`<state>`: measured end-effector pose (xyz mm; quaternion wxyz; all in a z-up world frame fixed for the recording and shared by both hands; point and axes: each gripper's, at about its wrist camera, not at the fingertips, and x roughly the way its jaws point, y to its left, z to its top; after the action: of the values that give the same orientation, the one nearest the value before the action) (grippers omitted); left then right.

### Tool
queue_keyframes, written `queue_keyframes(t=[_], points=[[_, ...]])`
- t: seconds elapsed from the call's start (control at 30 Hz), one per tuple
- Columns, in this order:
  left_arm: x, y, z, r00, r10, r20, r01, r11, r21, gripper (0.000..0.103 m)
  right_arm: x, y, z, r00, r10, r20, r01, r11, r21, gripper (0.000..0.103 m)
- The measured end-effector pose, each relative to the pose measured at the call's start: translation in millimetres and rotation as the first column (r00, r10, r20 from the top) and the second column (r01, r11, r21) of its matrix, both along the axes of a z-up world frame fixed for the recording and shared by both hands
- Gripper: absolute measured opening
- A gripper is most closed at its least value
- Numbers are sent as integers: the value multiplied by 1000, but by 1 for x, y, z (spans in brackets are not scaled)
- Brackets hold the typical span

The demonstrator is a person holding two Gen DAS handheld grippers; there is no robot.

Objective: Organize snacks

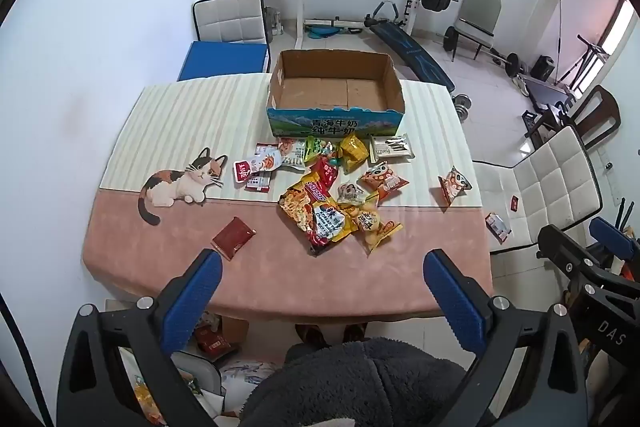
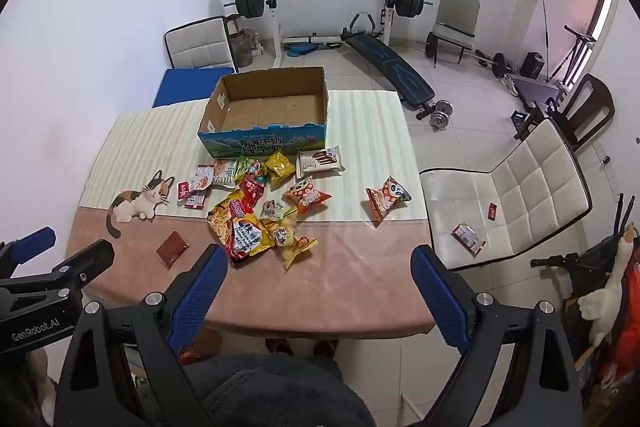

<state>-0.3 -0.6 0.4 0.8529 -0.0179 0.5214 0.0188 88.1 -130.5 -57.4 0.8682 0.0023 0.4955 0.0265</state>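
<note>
Both the left hand-held gripper [image 1: 322,267] and the right hand-held gripper [image 2: 320,261] are released above the tabletop [image 1: 280,279]. Only the right view shows a toy goose [image 2: 608,291].

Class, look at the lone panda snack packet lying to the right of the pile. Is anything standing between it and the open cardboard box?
Nothing visible does. The panda packet lies alone on the striped cloth, and only bare cloth runs from it to the cardboard box. The wafer packet lies left of that line. The box is open-topped and empty.
</note>
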Motion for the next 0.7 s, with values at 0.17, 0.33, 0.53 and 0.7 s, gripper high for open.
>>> queue_keyframes(t=[0.17,0.33,0.53,0.7], points=[[-1,1,1,1000,1,0,-1,1000,-13,103,1,-1,-1,1000,1,-4,-1,1000,-3,95],[2,-2,0,1000,0,-2,0,1000,-18,103,1,2,-1,1000,-1,-6,1,1000,-1,95],[0,-4,3,1000,0,-3,0,1000,-17,103,3,-2,-2,1000,2,-7,-2,1000,4,95],[2,-5,2,1000,-2,-3,2,1000,-21,103,5,1,-3,1000,6,-8,-6,1000,8,95]])
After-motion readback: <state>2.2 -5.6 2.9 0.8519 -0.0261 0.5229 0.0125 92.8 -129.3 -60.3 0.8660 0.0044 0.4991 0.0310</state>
